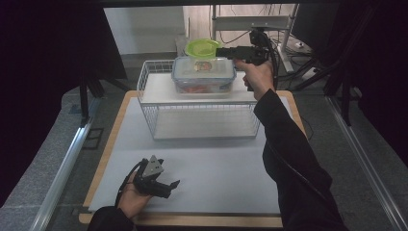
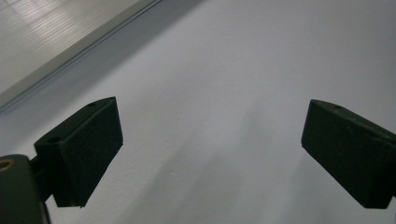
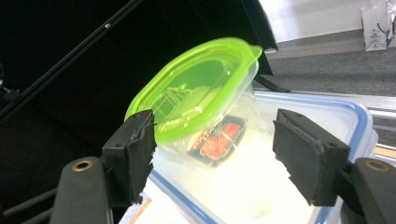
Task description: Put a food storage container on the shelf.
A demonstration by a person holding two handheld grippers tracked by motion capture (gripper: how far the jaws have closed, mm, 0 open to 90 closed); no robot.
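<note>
A small clear tub with a lime-green lid (image 1: 202, 48) (image 3: 201, 88) sits on top of a larger clear box with a blue rim (image 1: 204, 74) (image 3: 327, 112). The box stands on a white wire rack (image 1: 202, 120). My right gripper (image 1: 219, 52) (image 3: 212, 154) reaches in from the right at the tub's height. Its jaws stand open on either side of the tub; the left pad is at the lid's edge and the right pad is clear of it. My left gripper (image 1: 171, 188) (image 2: 210, 149) rests low over the white mat, open, with nothing between its pads.
The white mat (image 1: 216, 178) covers a wooden table, and the rack stands at its far half. The larger box holds something orange-red. Black curtains flank both sides, and a metal frame with cables stands behind the rack at the back right.
</note>
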